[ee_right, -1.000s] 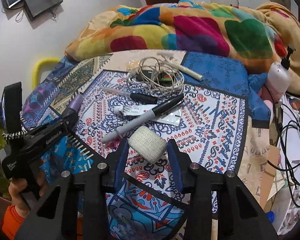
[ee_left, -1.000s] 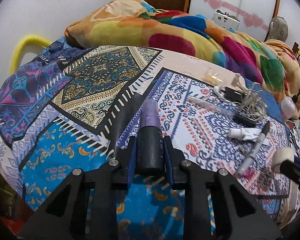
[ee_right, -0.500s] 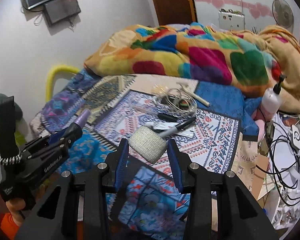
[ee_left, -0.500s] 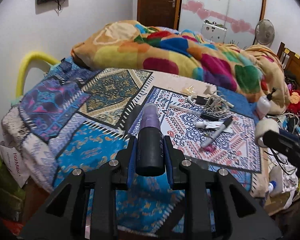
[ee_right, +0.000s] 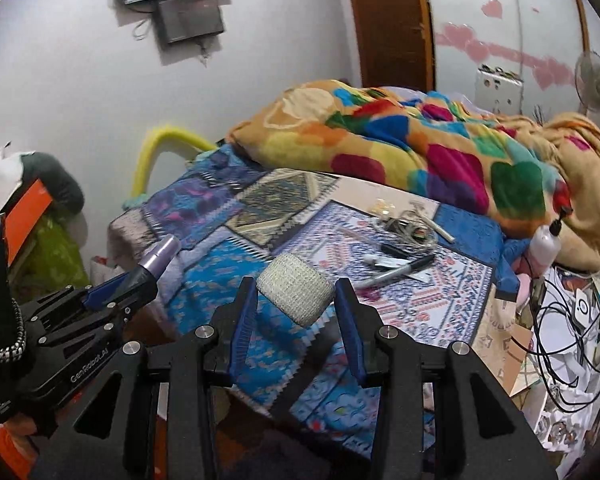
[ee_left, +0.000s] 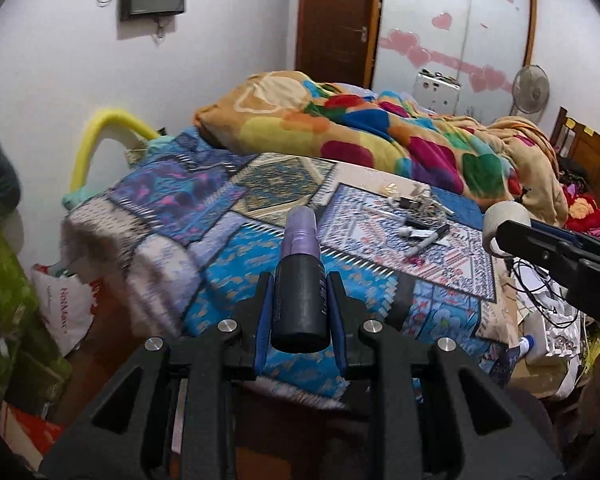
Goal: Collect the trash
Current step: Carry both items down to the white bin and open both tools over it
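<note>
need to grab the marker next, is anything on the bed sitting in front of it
Nothing visible blocks the black marker; bare bedspread lies before it. But both grippers are full: left gripper holds a purple-capped bottle, right gripper a bandage roll.

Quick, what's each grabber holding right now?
Left gripper: closed on a dark bottle with a purple cap.
Right gripper: closed on a white gauze roll.
</note>
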A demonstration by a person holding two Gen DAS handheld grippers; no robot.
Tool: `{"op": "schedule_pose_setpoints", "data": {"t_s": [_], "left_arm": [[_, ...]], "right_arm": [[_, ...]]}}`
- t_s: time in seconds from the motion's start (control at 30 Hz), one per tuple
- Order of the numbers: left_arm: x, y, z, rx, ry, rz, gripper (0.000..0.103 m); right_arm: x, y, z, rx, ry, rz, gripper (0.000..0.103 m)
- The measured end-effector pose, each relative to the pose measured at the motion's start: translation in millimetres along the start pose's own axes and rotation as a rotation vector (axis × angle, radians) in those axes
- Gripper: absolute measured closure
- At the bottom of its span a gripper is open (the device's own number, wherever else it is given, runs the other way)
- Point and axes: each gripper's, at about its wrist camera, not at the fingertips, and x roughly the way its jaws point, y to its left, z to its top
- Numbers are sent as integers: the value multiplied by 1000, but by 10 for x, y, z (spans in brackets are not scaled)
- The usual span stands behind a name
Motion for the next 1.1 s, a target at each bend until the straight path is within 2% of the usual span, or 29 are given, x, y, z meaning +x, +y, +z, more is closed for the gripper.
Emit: {"op": "schedule_pose_setpoints", "data": {"t_s": [0.23, 0.43, 0.77, 0.93, 1.1], "left_arm": [[-450, 511, -323, -51, -8, 82, 77], [-511, 999, -643, -122, 36, 138, 77], [-128, 1732, -1271, -231, 170, 243, 77], [215, 2011, -1555, -298, 266, 253, 77], [550, 2251, -1790, -365, 364, 230, 77]], "right_arm": [[-16, 531, -168, -78, 24, 61, 67], [133, 994, -348, -155, 77, 119, 67], [653, 1731, -634, -272, 209, 200, 66], [1030, 2041, -827, -310, 306, 253, 66], [1435, 2203, -1030, -310, 419, 289, 66]]}}
